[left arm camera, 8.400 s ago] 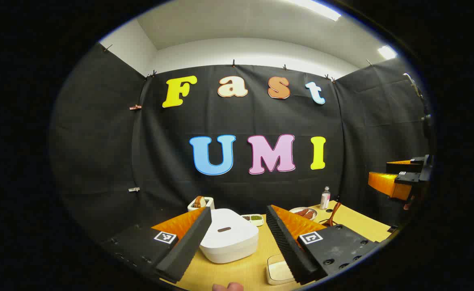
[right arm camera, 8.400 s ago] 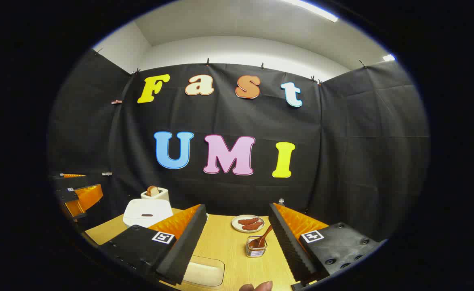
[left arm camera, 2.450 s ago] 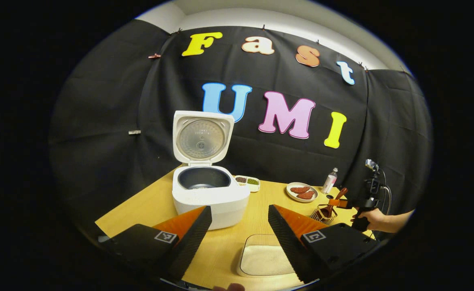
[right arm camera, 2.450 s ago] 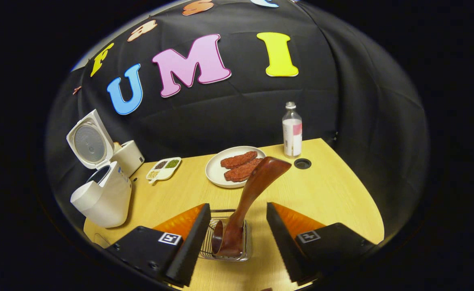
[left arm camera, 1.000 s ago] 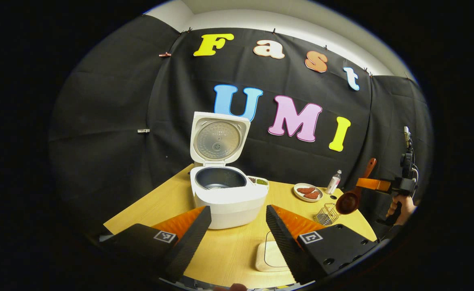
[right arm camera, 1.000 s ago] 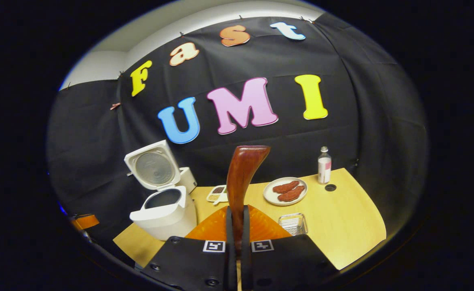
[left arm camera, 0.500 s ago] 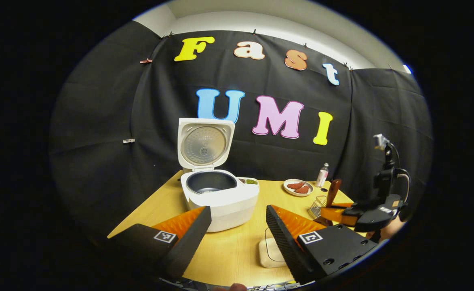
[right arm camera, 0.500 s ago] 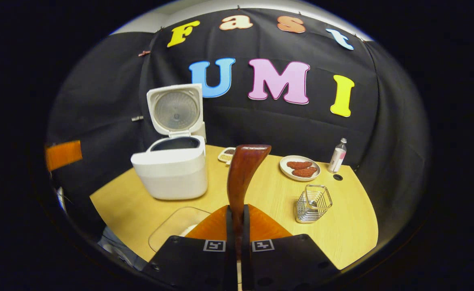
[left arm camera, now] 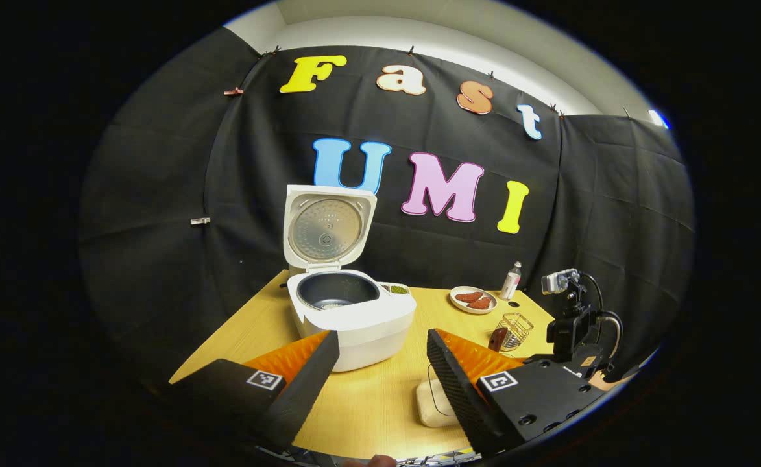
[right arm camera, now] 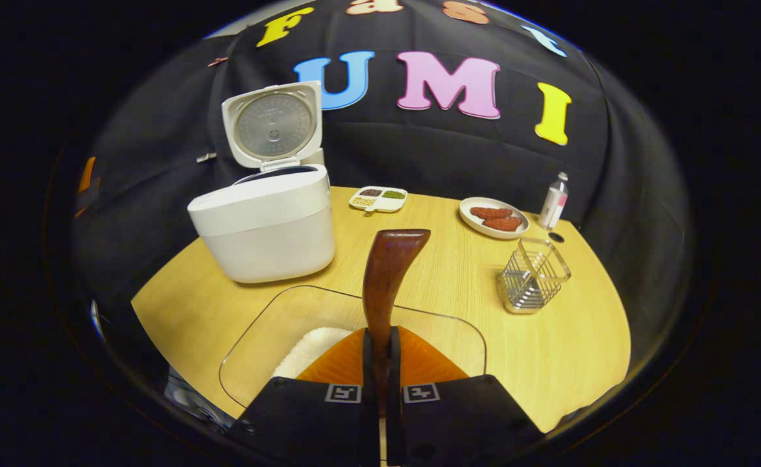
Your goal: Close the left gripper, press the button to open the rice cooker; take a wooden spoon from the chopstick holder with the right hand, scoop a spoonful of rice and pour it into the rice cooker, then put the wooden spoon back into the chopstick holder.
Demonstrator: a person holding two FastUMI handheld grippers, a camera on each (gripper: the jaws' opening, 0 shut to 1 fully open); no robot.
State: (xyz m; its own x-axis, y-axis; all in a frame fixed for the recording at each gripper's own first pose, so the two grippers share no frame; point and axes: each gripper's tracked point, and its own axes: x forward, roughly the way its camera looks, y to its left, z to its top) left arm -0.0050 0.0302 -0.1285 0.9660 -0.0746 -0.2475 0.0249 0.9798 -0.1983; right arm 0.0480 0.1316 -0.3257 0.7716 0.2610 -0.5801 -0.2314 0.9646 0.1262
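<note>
The white rice cooker (left arm camera: pixel 354 321) stands open, lid (left arm camera: pixel 328 227) upright, dark pot showing. My left gripper (left arm camera: pixel 380 370) hovers open in front of it, holding nothing. My right gripper (right arm camera: pixel 378 353) is shut on the wooden spoon (right arm camera: pixel 386 279); the handle sticks up past the fingers and the bowl end is hidden below. It hangs over the clear rice container (right arm camera: pixel 270 311), with white rice (right arm camera: pixel 309 350) at its near left. The wire chopstick holder (right arm camera: pixel 532 275) stands empty to the right. The left gripper view shows the right gripper (left arm camera: pixel 571 337) low beside the holder (left arm camera: pixel 516 322).
A plate of sausages (right arm camera: pixel 492 217), a small bottle (right arm camera: pixel 552 192) and a divided dish of grains (right arm camera: pixel 378 199) sit along the back of the wooden table (right arm camera: pixel 568 350). The cooker (right arm camera: pixel 266 224) is at the left; bare tabletop lies between it and the holder.
My right gripper, shut on the spoon, has tipped downward and dropped closer over the rice container. The left gripper has hardly moved and stays open.
</note>
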